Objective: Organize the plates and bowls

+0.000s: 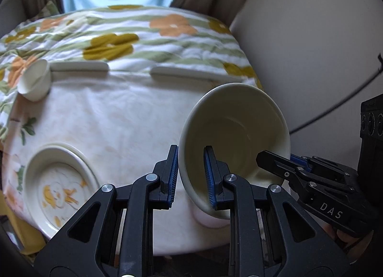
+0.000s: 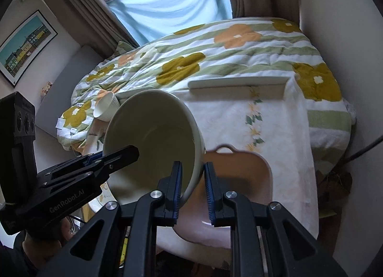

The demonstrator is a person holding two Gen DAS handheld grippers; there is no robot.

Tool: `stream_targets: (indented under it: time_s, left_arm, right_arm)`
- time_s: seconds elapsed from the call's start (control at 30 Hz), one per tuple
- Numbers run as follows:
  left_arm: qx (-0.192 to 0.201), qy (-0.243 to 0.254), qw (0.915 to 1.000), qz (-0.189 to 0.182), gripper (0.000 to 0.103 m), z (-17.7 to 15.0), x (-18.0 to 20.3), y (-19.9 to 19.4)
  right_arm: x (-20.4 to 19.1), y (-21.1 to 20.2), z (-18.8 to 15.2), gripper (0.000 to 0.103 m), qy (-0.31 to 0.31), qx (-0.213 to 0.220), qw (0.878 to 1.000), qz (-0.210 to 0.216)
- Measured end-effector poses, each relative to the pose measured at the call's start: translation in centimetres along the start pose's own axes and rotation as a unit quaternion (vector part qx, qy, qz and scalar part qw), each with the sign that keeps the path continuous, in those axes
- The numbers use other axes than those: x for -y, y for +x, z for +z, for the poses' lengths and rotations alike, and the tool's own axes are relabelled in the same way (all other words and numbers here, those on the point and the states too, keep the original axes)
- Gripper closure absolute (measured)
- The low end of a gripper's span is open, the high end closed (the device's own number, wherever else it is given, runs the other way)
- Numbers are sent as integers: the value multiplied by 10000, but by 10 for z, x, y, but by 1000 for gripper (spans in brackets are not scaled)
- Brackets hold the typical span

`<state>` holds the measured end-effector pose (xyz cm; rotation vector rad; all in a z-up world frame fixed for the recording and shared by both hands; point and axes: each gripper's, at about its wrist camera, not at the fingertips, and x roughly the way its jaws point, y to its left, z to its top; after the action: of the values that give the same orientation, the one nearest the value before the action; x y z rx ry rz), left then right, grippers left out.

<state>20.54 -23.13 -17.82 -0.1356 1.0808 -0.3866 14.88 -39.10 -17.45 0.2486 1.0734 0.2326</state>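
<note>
Bedding with orange and mustard flowers (image 1: 115, 37) fills the far half of both views, and a pale cloth-covered bench (image 1: 115, 119) sits in front of it. On the bench's near left corner in the left wrist view lies a shallow plate (image 1: 36, 181) with orange markings on its face. In the right wrist view a pinkish handled dish (image 2: 249, 171) rests on the bench just behind and below the raised bowl.

Largest of the task's things is the cream bowl (image 1: 239, 121), held up off the bench and tilted so its opening faces the cameras. Both claws grip its rim from opposite sides. The left claw (image 1: 191, 176) is clenched on the bowl's lower left rim, one blue-padded finger outside the wall and the other inside. The right claw (image 2: 192, 188) is clenched on the other side of the rim in the same way, one finger inside and one outside; in the left wrist view it enters from the right.

Two flat white plates lie at the bench's far edge against the bedding: one to the left (image 1: 79, 66), one to the right (image 1: 182, 73). A small white cup (image 1: 36, 83) lies tipped on its side at the far left corner, touching the left flat plate's end.
</note>
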Motion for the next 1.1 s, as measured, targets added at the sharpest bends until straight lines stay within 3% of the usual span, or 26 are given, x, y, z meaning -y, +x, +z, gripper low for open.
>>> stream_targets:
  time_s: [0.23, 0.47, 0.67, 1.1]
  left_arm:
    - [-703, 403, 9967, 46, 85, -21, 24, 49]
    - [-1183, 985, 9875, 335, 85, -26, 35, 90]
    - [-1275, 1483, 9791, 562, 85, -28, 45, 105]
    - [-1276, 1986, 9683, 818, 84, -31, 48, 117]
  right_arm:
    - [36, 14, -32, 86, 421, -345, 9984, -149]
    - [54, 40, -54, 86, 869, -679, 9934, -306]
    - [61, 53, -57, 86, 1044, -755, 9905, -480]
    - [59, 59, -58, 86, 1116, -688, 9886, -745]
